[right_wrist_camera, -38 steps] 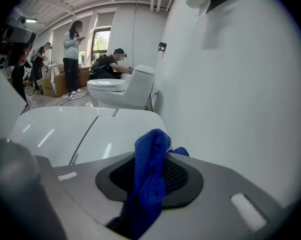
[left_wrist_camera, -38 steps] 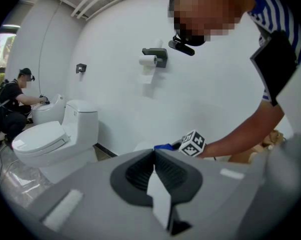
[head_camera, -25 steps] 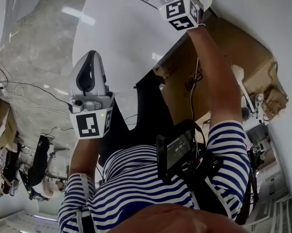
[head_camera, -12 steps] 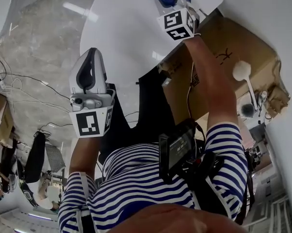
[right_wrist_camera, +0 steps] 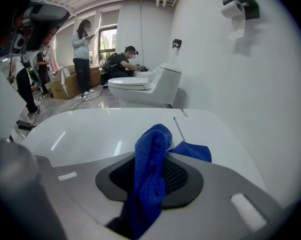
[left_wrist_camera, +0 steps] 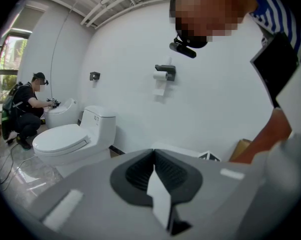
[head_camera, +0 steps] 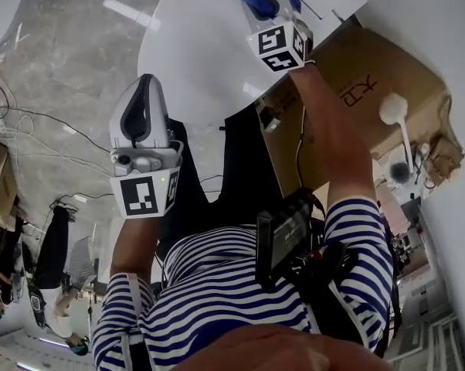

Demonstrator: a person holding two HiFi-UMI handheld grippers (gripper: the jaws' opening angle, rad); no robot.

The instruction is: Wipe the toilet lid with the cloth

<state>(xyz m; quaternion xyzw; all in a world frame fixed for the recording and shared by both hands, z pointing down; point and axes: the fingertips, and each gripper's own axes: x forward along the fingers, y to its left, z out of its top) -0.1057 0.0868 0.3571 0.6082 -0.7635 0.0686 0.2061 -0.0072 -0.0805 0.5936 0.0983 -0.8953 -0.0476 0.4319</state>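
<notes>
The cloth (right_wrist_camera: 151, 154) is deep blue with a knobbly, looped weave. It is bunched into an upright fold, and one flatter corner spreads to the right onto the glossy white toilet lid (right_wrist_camera: 85, 129), near its rear edge. The right hand-held gripper (head_camera: 269, 8) is clamped on that fold and holds it against the lid. The left hand-held gripper (left_wrist_camera: 153, 159) is held up well away from the lid, with its dark ribbed jaws pressed together and nothing between them. Another white toilet (left_wrist_camera: 73, 136) stands by the far wall.
</notes>
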